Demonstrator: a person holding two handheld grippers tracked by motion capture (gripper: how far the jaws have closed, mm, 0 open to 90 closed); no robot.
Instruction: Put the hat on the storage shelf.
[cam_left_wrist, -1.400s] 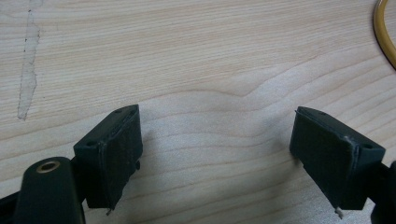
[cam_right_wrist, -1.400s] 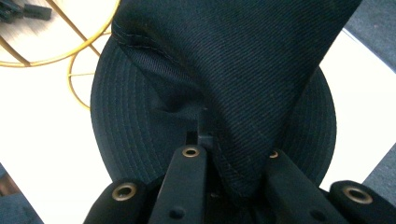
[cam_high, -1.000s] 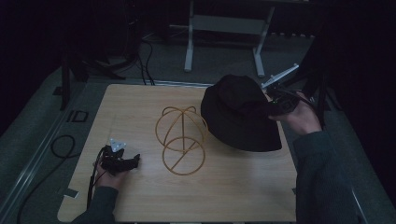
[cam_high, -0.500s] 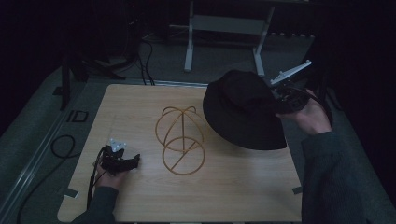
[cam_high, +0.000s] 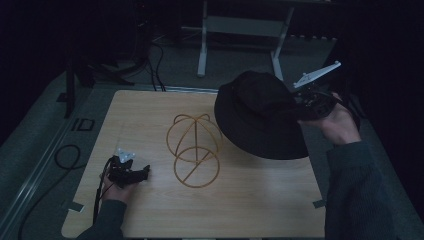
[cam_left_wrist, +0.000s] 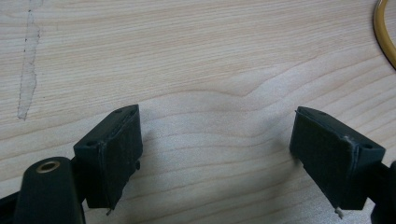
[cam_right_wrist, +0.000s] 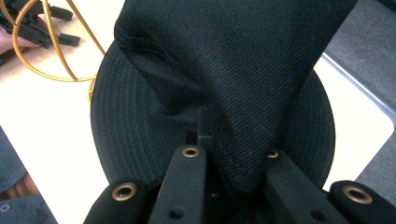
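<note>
Pale wood of the table (cam_high: 150, 215) carries the left gripper (cam_high: 131, 172) at its near left corner, jaws spread wide and empty on the board. Just to its right stands the gold wire hat stand (cam_high: 194, 150), a dome of hoops rising from a ring base, upright near the table's middle. Further right, the black bucket hat (cam_high: 260, 117) hangs above the far right part of the table, its fabric pinched between the closed jaws of the right gripper (cam_high: 300, 107) (the brim droops toward the stand). So the stand lies to the left of the held hat and lower; the right hand alone bears it.
</note>
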